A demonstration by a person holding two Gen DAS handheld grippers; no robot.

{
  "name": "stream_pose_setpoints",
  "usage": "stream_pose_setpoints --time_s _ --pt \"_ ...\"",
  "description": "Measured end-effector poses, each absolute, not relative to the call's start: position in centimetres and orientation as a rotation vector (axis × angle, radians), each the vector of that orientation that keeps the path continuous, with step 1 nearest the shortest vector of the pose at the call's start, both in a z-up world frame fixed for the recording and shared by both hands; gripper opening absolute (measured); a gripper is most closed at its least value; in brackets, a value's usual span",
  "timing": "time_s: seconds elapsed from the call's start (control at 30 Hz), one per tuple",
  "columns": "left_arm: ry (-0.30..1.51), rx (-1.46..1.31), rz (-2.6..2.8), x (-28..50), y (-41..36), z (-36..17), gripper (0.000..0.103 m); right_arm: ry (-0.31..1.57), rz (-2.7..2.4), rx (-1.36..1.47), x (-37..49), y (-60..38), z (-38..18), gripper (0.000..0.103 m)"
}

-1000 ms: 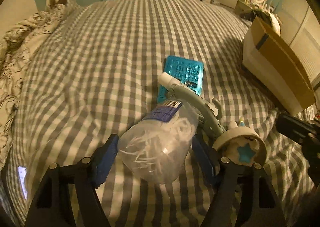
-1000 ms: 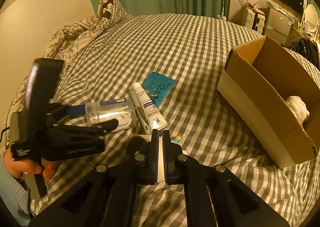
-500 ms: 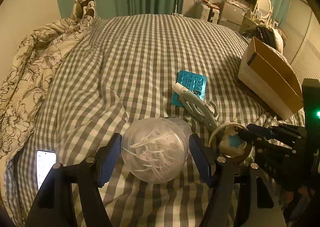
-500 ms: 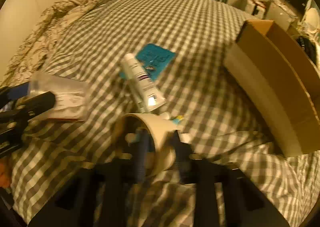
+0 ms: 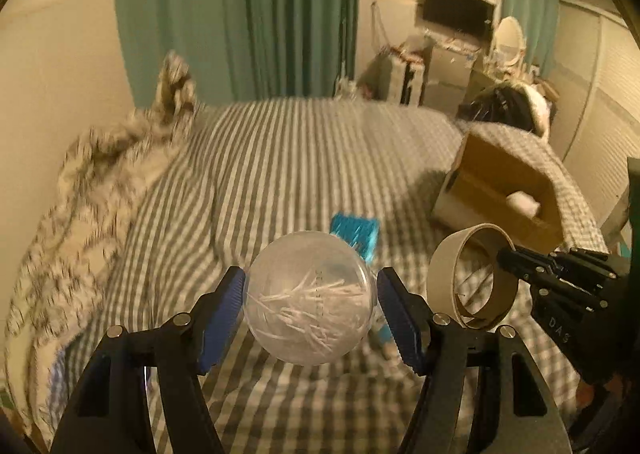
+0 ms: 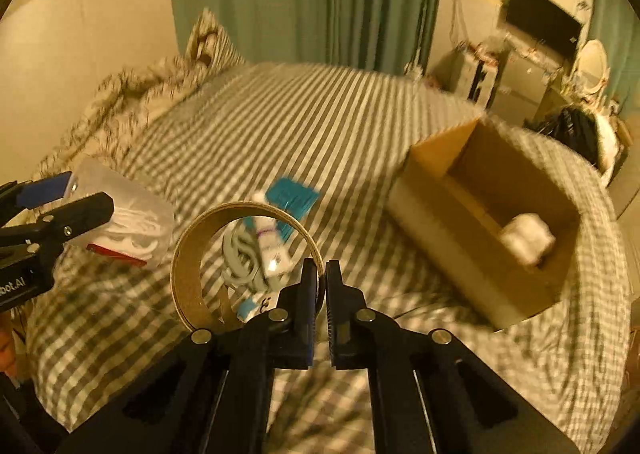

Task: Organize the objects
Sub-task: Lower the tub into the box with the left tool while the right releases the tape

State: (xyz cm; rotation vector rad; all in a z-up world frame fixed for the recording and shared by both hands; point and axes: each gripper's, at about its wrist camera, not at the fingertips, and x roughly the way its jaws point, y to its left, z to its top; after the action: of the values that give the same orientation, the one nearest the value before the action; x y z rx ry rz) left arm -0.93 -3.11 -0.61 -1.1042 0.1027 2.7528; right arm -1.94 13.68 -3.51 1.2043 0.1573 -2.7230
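Both tongs have lifted their loads off the bed since a second ago.
Bed [image 6: 280, 126], gingham-covered, fills the scene; an open box [image 6: 480, 222] sits on its right side with a white bundle [image 6: 528, 238] inside. Left tongs [image 5: 310, 294] clamp a clear jar [image 5: 310, 296] of white sticks, raised above the near bed. Right tongs [image 6: 318, 294] pinch the rim of a tape ring [image 6: 192, 262], held up just left of the box. Below lie a blue card [image 6: 292, 198], a tube [image 6: 268, 238] and scissors [image 6: 240, 258], close together at mid-bed.
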Motion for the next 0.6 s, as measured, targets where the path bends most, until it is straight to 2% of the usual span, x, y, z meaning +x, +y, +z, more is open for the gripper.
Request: stream_pose_setpoints --time_s 0.3,0.6 --pt "0.169 -0.883 2.692 -3.0 5.0 6.6 0.069 0.125 -2.93 0.992 -2.4 20.9 5.4 0.004" --pt "0.323 -0.791 2.551 -7.5 16.4 8.0 0.069 0.049 -3.07 0.962 -6.0 29.6 7.7 0.004"
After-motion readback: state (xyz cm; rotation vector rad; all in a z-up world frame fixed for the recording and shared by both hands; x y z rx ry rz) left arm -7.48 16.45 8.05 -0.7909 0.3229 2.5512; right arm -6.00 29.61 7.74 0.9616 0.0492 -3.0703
